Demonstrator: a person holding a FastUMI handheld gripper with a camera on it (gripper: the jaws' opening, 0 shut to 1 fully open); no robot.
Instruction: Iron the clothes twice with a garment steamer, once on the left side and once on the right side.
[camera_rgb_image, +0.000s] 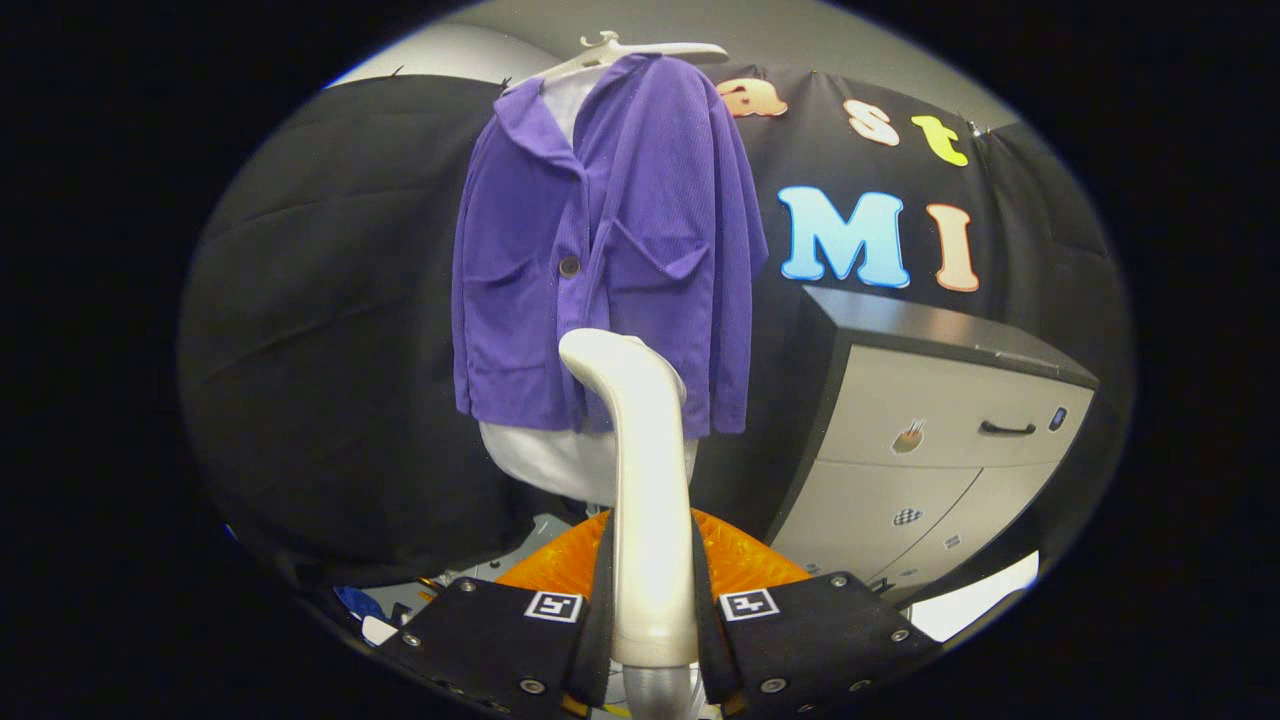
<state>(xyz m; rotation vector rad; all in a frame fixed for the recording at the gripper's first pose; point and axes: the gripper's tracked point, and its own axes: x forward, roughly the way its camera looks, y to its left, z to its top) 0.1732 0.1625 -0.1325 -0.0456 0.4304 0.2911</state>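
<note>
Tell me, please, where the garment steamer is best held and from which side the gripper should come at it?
Grip the garment steamer on its straight, slim handle, low down, coming from behind with a finger on each side. That is how the gripper holds it now: shut on the upright shaft, leaving the curved head free to face the purple jacket.

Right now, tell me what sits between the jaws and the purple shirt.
In the gripper view, the gripper is shut on the white garment steamer, whose head rises just before the purple shirt; nothing else intervenes.
</note>
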